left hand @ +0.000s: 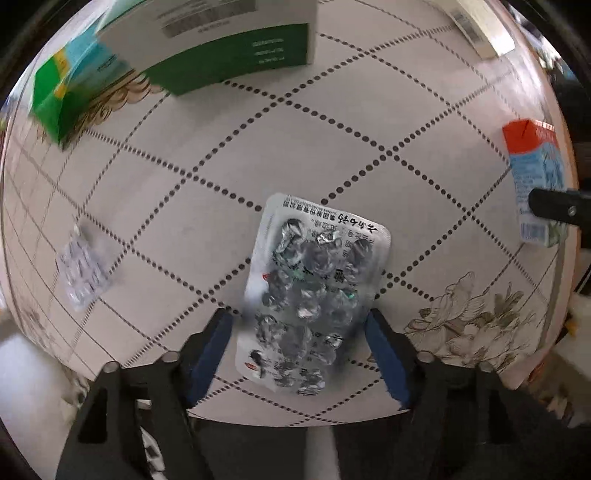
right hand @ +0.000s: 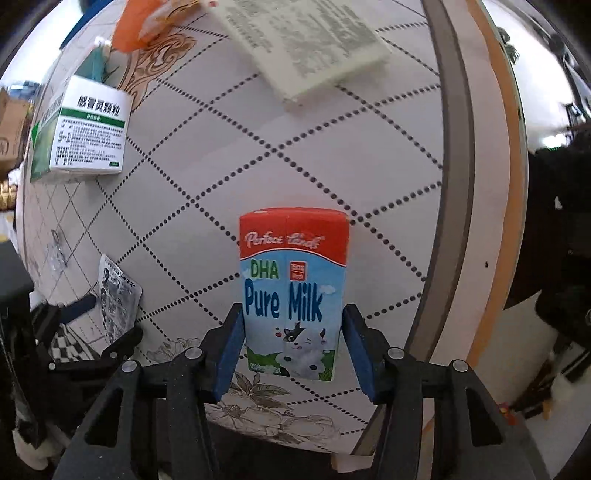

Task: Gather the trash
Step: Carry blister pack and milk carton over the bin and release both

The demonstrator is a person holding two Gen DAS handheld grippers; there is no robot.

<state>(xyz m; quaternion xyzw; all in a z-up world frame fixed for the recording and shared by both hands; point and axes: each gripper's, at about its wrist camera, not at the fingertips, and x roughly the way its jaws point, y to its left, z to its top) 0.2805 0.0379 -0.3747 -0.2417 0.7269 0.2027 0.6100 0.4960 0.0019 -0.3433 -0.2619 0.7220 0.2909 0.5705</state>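
A: From the left wrist, the left gripper [left hand: 299, 354] points down at the table [left hand: 332, 122] with its jaws apart. The emptied blister pack [left hand: 314, 295] lies between the blue pads [left hand: 210, 354], near the table's near edge. I see a gap on the left; on the right I cannot tell whether the pad touches.

B: What else is out?

A: A smaller blister sheet [left hand: 83, 269] toward the left edge, a green box [left hand: 229, 48] and a teal-green box [left hand: 70, 88] at the far side.

B: And the right wrist?

A: The right gripper [right hand: 291, 350] straddles the milk carton [right hand: 293, 291] near the right edge. The left pad meets its side, the right shows a sliver of gap. A white leaflet [right hand: 314, 40] and an orange wrapper [right hand: 147, 26] sit farther off.

B: Progress?

A: Early, I'd judge. No bin visible, at least 6 items still out.
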